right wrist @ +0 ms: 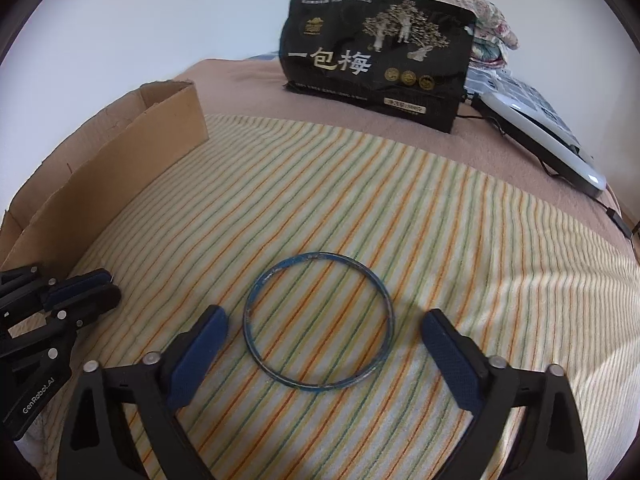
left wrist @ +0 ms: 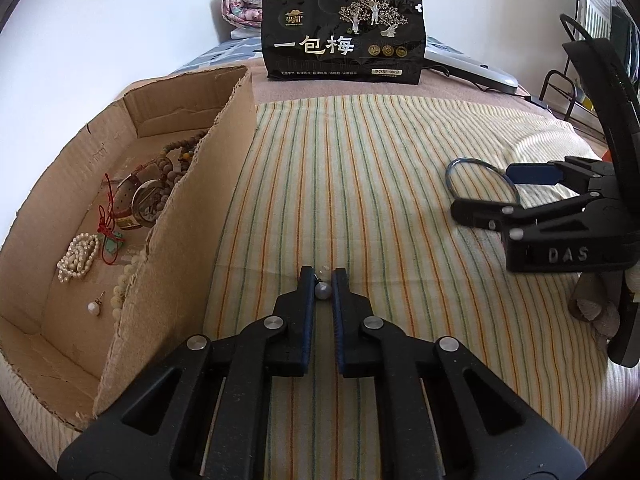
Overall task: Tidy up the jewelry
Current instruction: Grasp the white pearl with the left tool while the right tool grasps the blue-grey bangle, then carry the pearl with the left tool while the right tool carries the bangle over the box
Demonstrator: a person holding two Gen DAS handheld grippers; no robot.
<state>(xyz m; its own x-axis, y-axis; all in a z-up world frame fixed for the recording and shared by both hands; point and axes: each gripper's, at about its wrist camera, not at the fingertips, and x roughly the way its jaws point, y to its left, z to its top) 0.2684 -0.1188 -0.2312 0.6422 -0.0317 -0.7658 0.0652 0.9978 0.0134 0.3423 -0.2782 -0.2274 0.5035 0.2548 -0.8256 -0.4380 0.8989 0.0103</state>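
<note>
The left gripper (left wrist: pixel 322 285) is pinching a small round grey pearl earring (left wrist: pixel 323 290) between its blue-padded fingertips, jaws drawn narrow around it, just above the striped yellow, orange and green cotton blanket (left wrist: pixel 360 184). The open brown cardboard box (left wrist: pixel 224 168) is lying just to the left of this gripper. Inside it are resting a coiled white pearl bracelet (left wrist: pixel 78 256), a single white pearl earring (left wrist: pixel 94 306), a string of brown wooden beads (left wrist: pixel 180 156), a round metal-cased watch (left wrist: pixel 146 202) and a red cord with a turquoise pendant (left wrist: pixel 112 240).

The right gripper (right wrist: pixel 322 346) is standing wide open, its blue pads (right wrist: pixel 200 356) lying either side of the thin blue metal bangle (right wrist: pixel 319 322) without touching it. The bangle is lying flat on the blanket, well apart from the box.

A black printed snack bag (left wrist: pixel 342 36) is standing upright at the far end, beside a white flat device (right wrist: pixel 544 140).
</note>
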